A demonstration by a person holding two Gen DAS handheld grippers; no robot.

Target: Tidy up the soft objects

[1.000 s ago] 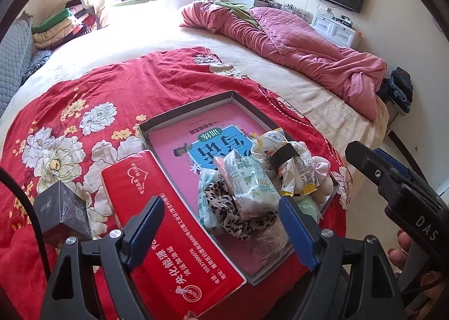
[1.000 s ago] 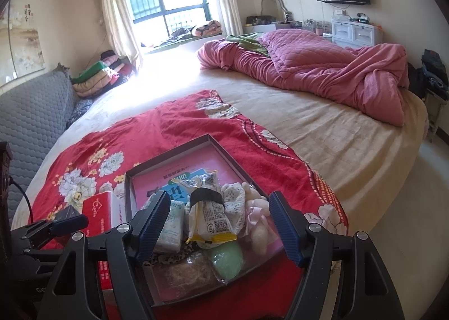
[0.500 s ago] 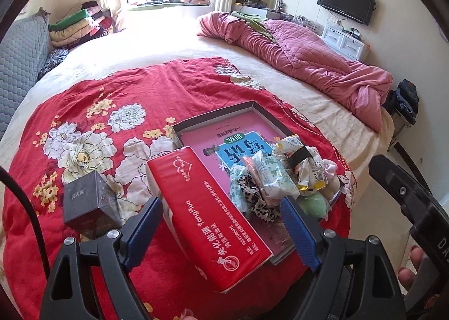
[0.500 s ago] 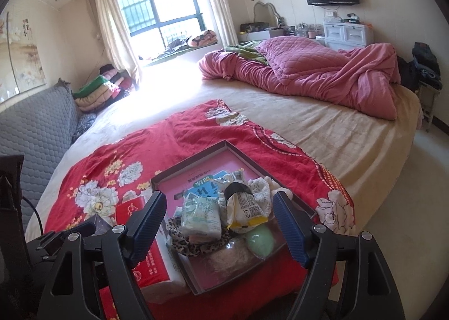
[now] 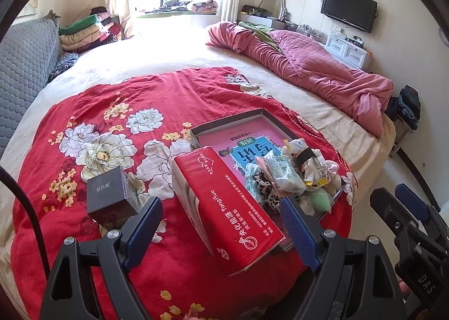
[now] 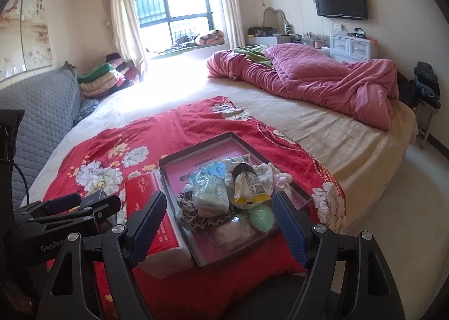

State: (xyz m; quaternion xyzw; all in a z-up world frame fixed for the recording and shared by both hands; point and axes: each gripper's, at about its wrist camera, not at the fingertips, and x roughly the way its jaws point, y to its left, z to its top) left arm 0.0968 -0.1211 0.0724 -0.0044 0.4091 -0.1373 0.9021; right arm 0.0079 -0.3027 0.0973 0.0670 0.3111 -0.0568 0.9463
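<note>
Both grippers have pulled back, jaws wide and empty; right gripper (image 6: pixel 217 224) sits nearer the pile (image 6: pixel 224 196) at twelve o'clock, left gripper (image 5: pixel 221 231) sees it at two.

Both tools are built alike. The left tongs (image 5: pixel 220 233) have two blue ribbed fingers (image 5: pixel 143 227) set on matte black arms shaped as open triangular frames, each arm carrying two round silver screw heads. A thin black cable (image 5: pixel 26 216) curves up along their left side. The right tongs (image 6: pixel 217 224) have the same blue textured pads, black frames and silver screws. Seen from the side, the right tool's black body bears the white letters "DAS"; the left tool's body shows "GenRo" in white. A fingertip shows beneath the right tool's body.
</note>
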